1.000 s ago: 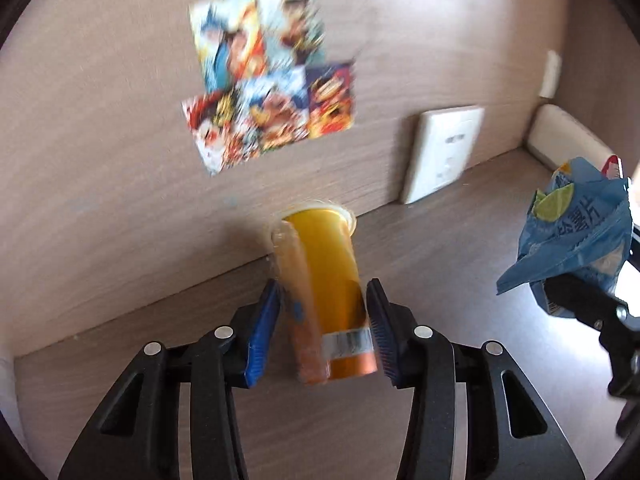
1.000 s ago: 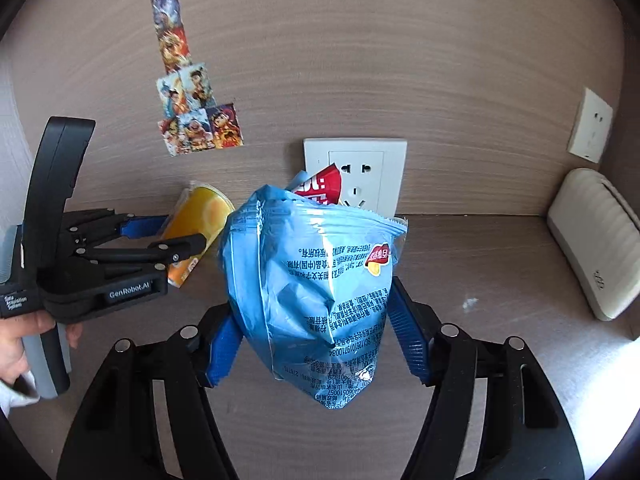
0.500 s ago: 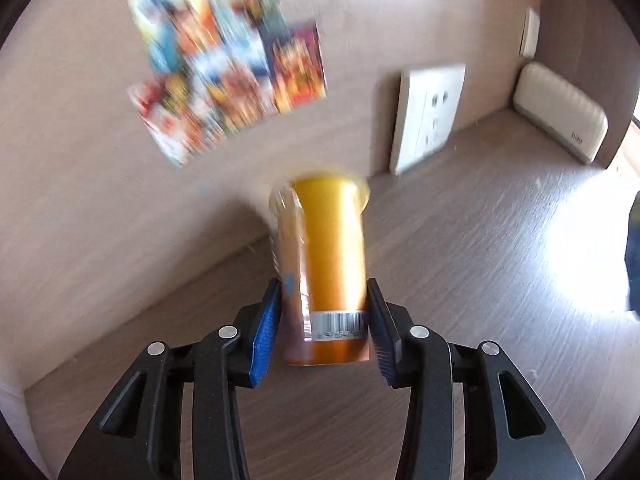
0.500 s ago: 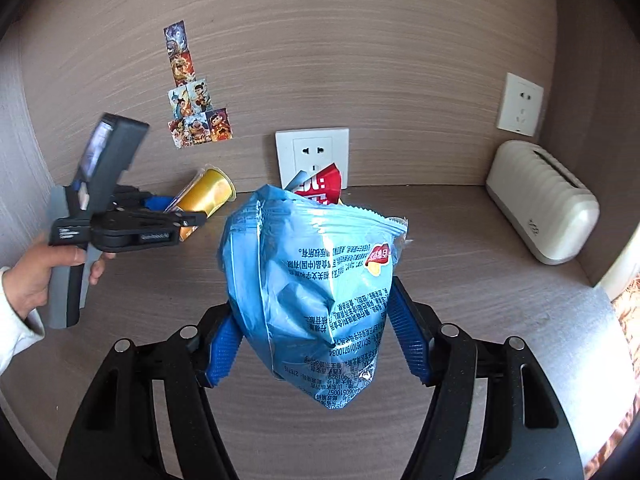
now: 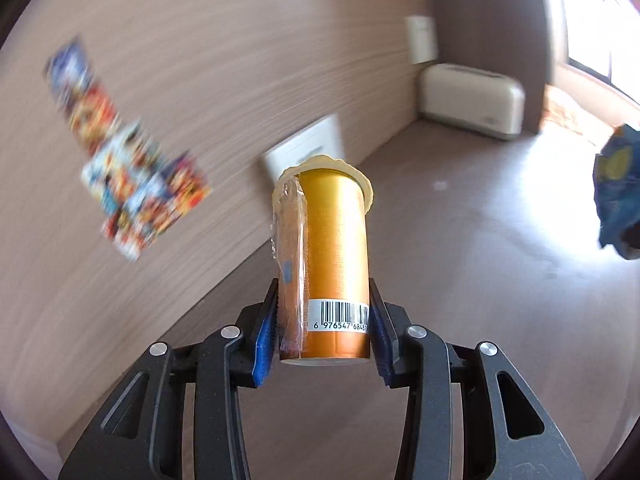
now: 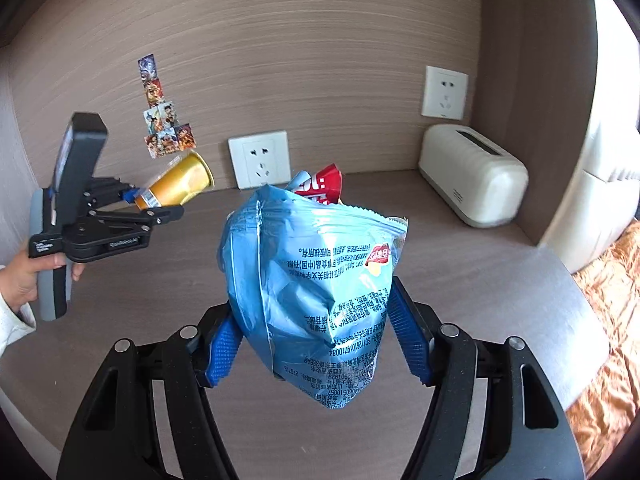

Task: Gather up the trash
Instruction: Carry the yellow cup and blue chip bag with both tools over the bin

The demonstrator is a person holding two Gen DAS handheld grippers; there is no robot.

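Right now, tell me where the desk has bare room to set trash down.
The desk is bare from the wall socket across to the white box, and forward to its front edge. Only the right back corner, around that box, is taken.

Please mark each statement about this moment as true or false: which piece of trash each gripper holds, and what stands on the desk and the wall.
1. The left gripper holds an orange cup. True.
2. The orange cup stands upright on the desk. False: it is lifted off the desk, clamped near its base, rim pointing away from the gripper.
3. The right gripper holds a blue snack bag. True.
4. The snack bag is empty of other trash. False: a red wrapper sticks out of its top.
5. A white box sits in the desk's far right corner. True.
6. The wall has no stickers. False: colourful stickers are on it, left of a socket.
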